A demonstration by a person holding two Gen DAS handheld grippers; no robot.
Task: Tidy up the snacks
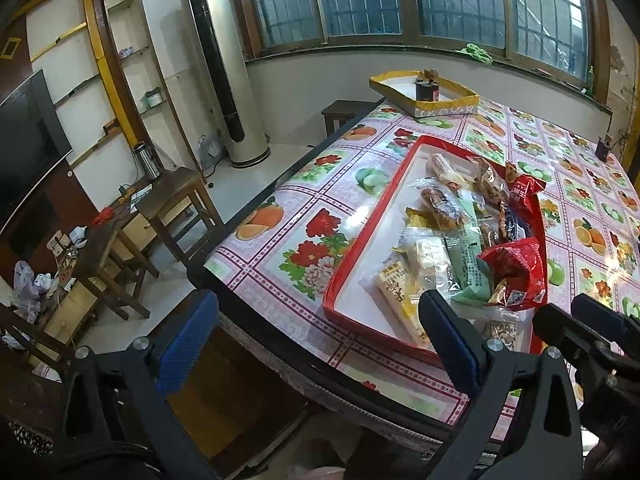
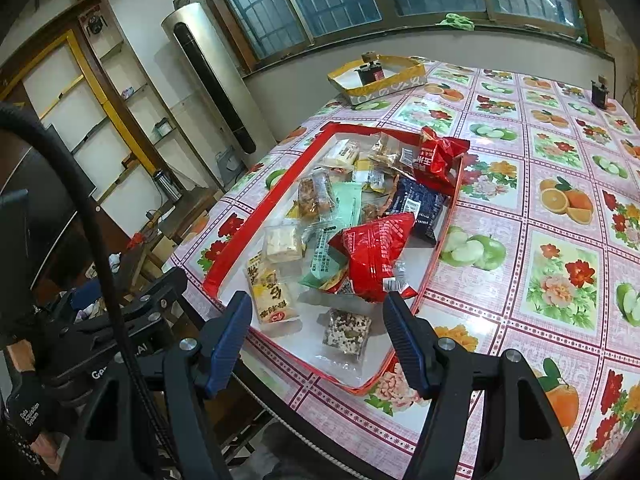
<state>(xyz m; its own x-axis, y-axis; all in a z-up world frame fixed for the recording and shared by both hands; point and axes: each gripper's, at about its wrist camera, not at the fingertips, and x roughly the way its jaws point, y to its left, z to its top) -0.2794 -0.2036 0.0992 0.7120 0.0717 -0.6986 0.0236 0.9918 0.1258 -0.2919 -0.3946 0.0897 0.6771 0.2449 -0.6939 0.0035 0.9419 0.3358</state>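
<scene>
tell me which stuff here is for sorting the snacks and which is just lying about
For the job:
- red tray
- snack packets piled in it
- yellow tray

Just lying about:
- dark jar in the yellow tray
- tower air conditioner
- wooden stools

both wrist cams angled down over near desk [image 1: 320, 184] edge, left cam offset left, right cam nearer, centred on red tray [image 2: 256, 216], both share tray, windows [image 1: 400, 0]
</scene>
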